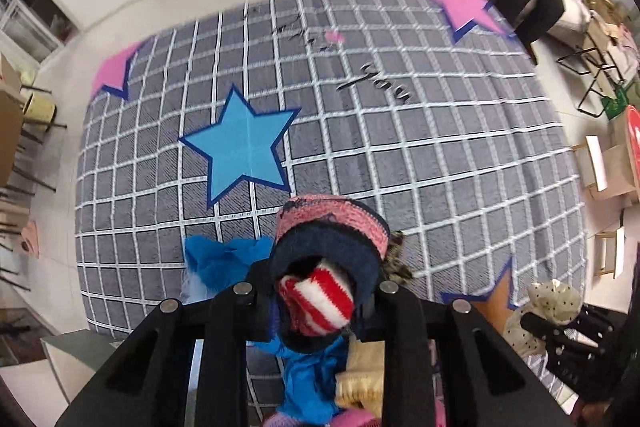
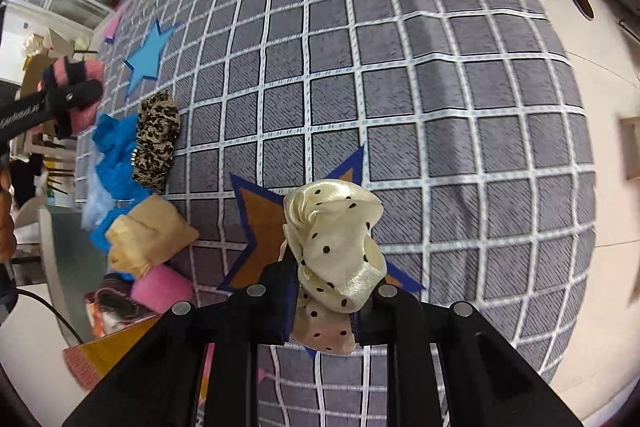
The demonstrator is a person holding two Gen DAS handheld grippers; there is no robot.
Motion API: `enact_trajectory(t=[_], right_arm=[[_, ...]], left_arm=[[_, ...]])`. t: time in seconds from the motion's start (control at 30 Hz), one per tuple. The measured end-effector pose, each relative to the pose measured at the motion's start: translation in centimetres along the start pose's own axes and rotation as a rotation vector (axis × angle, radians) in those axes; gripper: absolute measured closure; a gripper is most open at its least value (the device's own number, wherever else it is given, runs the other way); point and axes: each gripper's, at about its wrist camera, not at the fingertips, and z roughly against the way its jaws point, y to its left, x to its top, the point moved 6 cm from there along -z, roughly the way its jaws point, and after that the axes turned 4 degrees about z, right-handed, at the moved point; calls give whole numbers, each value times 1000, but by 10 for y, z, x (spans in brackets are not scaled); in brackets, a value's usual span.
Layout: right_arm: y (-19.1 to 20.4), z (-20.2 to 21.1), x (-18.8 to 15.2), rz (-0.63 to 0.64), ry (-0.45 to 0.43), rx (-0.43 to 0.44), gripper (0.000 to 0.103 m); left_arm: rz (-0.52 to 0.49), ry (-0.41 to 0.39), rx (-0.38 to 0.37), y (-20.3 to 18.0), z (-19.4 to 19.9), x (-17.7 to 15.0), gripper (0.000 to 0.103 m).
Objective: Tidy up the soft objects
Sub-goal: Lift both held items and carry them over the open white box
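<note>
Leopard scrunchie (image 2: 157, 139) clear only right-side.

Seven soft items (image 2: 154, 141), two grippers (image 2: 324, 307)

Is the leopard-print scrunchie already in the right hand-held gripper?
No. The right hand-held gripper holds the cream polka-dot scrunchie; the leopard-print scrunchie lies on the blanket.

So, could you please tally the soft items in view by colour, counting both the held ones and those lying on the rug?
Striped pink, navy, red and white knit, in the left gripper: 1
Cream polka-dot fabric, in the right gripper: 1
Blue cloth: 1
Leopard-print piece: 1
Beige cloth: 1
Pink piece: 1
Total: 6
</note>
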Motion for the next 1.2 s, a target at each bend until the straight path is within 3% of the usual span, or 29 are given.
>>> enact_trajectory(t=[0.2,0.33,0.53,0.73,0.97,1.2], right_arm=[[-12,24,-30,-30,4,10,81],[-19,39,-40,-50,7,13,81],[-19,56,-63,-41,28,-11,81],[-20,70,-106,-53,25,-83,81],[8,69,-181,-94,51,-100,81],[66,58,-238,-49,94,-62,81]], left_arm=[[-124,-48,-41,-16,61,-29,75],[-229,-41,-96,-59,81,-62,74],[-363,-16,-199,-119,108,-118,75],[-579,18,-313,-158,130,-191,74],[-742,78,-375,-138,151,-276,74],[-732,61,-326,-82,163,-313,74]])
